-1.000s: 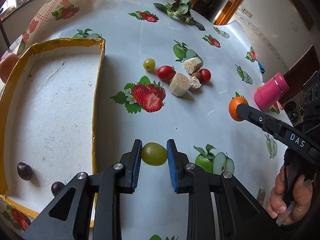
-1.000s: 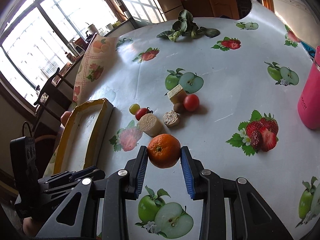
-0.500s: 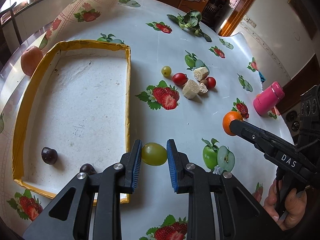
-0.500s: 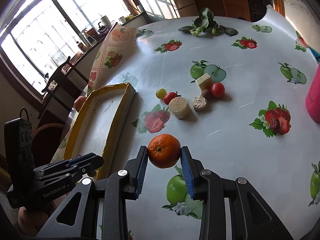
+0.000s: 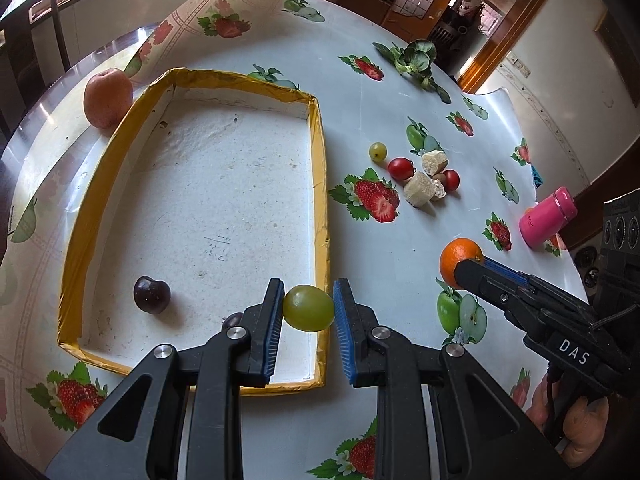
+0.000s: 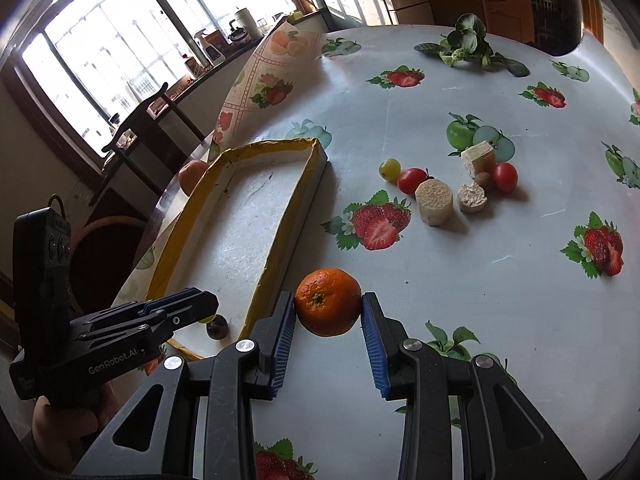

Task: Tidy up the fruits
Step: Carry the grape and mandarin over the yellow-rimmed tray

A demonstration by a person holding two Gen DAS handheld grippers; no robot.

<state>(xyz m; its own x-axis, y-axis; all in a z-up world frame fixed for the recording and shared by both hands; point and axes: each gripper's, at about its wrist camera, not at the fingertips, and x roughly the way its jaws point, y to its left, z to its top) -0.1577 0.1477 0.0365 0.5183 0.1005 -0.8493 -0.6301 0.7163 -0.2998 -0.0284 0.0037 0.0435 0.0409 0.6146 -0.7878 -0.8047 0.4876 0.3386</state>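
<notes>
Both hand-held two-finger grippers are loaded. Left gripper has its blue pads clamped on an oval green grape, hanging over the near right corner of the shallow white foam tray with yellow taped rim. Right gripper pinches a round orange mandarin over the fruit-print tablecloth, just outside the tray's right edge.

The step in hand looks like carrying fruit to the tray. Next, I judge, the grape needs to come further inside the rim and lower before the pads part, since it would roll; the mandarin has to cross the rim first.

Counted: two dark plums in the tray, one whole near its near left corner, one half hidden by the left gripper. Loose on the cloth: one small green grape, two red cherry tomatoes, one small brown nut-like thing, three pale cut chunks. One reddish apple sits outside the tray's far left corner.
</notes>
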